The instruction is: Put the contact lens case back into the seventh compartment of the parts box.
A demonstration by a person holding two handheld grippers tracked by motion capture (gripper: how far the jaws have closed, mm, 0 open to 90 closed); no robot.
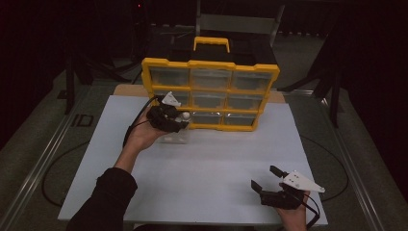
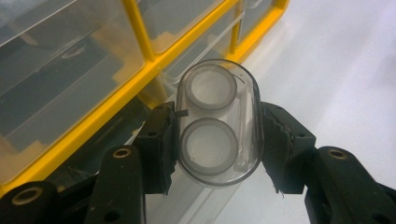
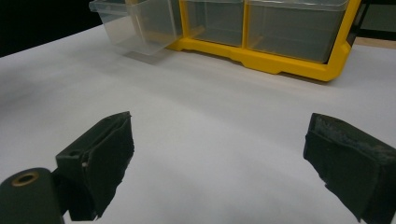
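Left fingers (image 2: 161, 140): clamped on either side of a clear capsule-shaped case (image 2: 218, 123), one black pad on each long flank.
Held item: the clear case, rounded at both ends, with two white ring-shaped pieces (image 2: 208, 145) inside, one above the other (what they are cannot be told).
Position of held item: lifted off the bench, just in front of the organiser's lower left corner and above the pulled-out drawer (image 1: 174, 136).
Left gripper (image 1: 168, 118): held in the person's left hand (image 1: 139, 137) and turned towards the cabinet front.
Pulled-out drawer: clear plastic, slid forward from the bottom row at the left, its front resting on the white bench (image 1: 202, 163); contents not legible.
Drawer organiser (image 1: 210, 94): yellow frame, three rows of three clear drawers, yellow handle on top; it stands upright at the far side of the bench.
Right fingers (image 3: 114, 163): spread wide, nothing between them.
Right gripper (image 1: 268, 182): low over the near right part of the bench, well apart from the organiser (idle, by the look of it).
Step in hand: judged to be carrying the case to the open drawer.
Next move calls for: lowering the case until it sits inside the drawer walls, releasing it, then pushing the drawer shut; the right gripper is free to steady the frame.
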